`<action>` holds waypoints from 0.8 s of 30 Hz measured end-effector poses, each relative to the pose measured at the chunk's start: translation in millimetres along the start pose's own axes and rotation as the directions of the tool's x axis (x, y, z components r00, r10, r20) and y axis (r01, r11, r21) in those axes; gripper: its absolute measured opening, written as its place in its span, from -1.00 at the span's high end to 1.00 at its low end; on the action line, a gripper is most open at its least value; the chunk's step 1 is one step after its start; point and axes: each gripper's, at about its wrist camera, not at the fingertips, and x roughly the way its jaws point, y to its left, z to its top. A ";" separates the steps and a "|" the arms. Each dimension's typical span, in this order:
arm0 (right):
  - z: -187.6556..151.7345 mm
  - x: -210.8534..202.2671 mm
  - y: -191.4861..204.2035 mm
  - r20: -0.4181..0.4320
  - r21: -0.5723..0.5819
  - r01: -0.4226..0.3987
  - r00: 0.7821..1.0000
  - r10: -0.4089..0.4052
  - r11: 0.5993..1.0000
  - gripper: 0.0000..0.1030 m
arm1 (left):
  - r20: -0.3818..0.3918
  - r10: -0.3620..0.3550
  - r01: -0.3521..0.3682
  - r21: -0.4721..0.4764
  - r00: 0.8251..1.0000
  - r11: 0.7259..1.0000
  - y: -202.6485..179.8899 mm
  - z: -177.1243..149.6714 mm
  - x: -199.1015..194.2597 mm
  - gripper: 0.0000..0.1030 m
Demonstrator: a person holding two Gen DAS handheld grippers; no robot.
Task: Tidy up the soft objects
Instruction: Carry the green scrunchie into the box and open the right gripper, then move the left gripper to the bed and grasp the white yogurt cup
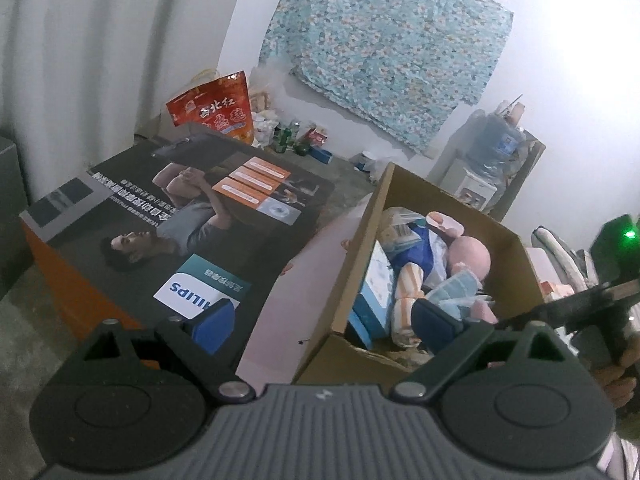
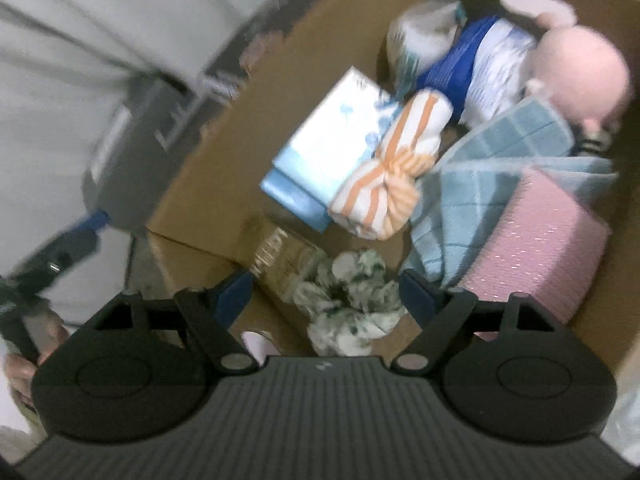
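Inside the cardboard box (image 2: 224, 160), near its front wall, a crumpled white-and-green cloth (image 2: 352, 300) lies loose on the bottom, just below the right gripper (image 2: 324, 292), whose jaws stand wide with nothing pressed between them. Around it sit a striped orange-and-white bundle (image 2: 384, 184), a pale blue tissue pack (image 2: 320, 152), a blue checked towel (image 2: 500, 168), a pink block (image 2: 536, 240) and a pink plush toy (image 2: 580, 68). The left gripper (image 1: 320, 320) hovers by the box's near corner, also spread open and empty. The likely risk: the box is crowded, so another piece dropped on top could slide off the heap or snag a finger on the towel. Beside the box lies a large printed Philips carton (image 1: 180, 220) on a grey floor (image 1: 28, 340); a patterned cloth (image 1: 384, 48) hangs on the white wall, with a water dispenser (image 1: 488, 164) beyond.
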 end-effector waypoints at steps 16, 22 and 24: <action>-185.0 -144.9 -79.2 0.563 0.260 -0.155 0.826 -0.019 0.953 -0.63 | -0.062 -0.201 0.210 0.266 0.978 0.941 -104.7 8.9 -1.2 -1.00; -256.2 -174.0 -122.9 0.685 0.398 -0.212 0.716 -0.136 0.892 -0.63 | -0.184 -0.265 0.317 0.372 0.946 0.873 -173.0 8.1 27.9 -1.00; -270.1 -179.0 -133.8 0.705 0.422 -0.222 0.689 -0.164 0.879 -0.63 | -0.225 -0.277 0.347 0.394 0.934 0.851 -197.0 9.6 40.4 -1.00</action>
